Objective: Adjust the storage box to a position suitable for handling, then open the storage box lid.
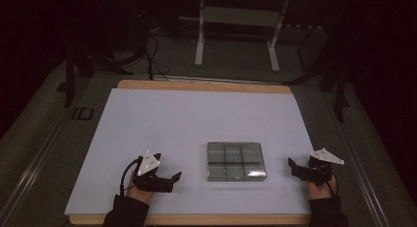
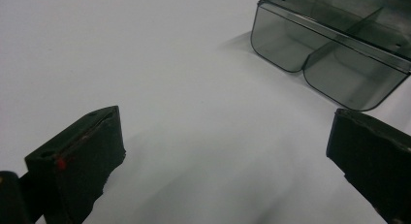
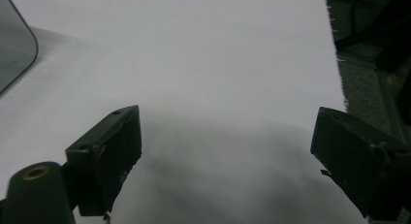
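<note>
Loads of bare white sheet (image 1: 187,119) is left around everything; its right edge is seen close by in the right gripper view, with grey floor past it. A smoky clear box (image 1: 235,161) is sat on the near half of the sheet, between the two grippers and touched by neither. It's split into six compartments by dividers, and nothing can be made out in any of them. The left gripper (image 1: 169,180) is held spread wide with nothing in it, same for the right gripper (image 1: 294,168).
</note>
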The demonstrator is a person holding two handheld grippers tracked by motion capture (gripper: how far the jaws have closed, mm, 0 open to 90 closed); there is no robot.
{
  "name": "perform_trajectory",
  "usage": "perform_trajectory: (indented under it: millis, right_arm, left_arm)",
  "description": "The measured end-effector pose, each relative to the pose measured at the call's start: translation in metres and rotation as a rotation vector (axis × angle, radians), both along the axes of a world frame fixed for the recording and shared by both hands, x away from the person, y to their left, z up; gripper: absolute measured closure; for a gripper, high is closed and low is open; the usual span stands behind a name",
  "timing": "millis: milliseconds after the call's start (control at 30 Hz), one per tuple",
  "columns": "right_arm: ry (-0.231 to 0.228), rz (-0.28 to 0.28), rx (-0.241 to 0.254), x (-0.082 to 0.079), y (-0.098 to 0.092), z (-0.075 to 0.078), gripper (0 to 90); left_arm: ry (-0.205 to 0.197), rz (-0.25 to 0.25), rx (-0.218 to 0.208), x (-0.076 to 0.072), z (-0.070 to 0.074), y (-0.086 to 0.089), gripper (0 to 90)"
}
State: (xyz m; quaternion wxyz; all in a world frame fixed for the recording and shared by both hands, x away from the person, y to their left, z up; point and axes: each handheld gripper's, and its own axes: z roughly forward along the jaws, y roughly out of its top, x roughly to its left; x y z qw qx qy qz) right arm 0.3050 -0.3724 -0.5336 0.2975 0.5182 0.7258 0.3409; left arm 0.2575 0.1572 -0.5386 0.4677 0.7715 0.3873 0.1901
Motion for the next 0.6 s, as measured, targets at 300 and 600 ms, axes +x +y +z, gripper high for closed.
perform_trajectory:
  millis: [300, 600]
  right_arm:
    - [0.008, 0.016, 0.006, 0.001, 0.000, 0.001, 13.1]
    - [0.057, 0.133, 0.026, 0.001, 0.003, 0.005, 13.1]
  left_arm:
    - [0.062, -0.042, -0.042, 0.007, 0.000, 0.004, 1.1]
    - [0.121, -0.068, -0.052, 0.011, 0.004, 0.006, 1.1]
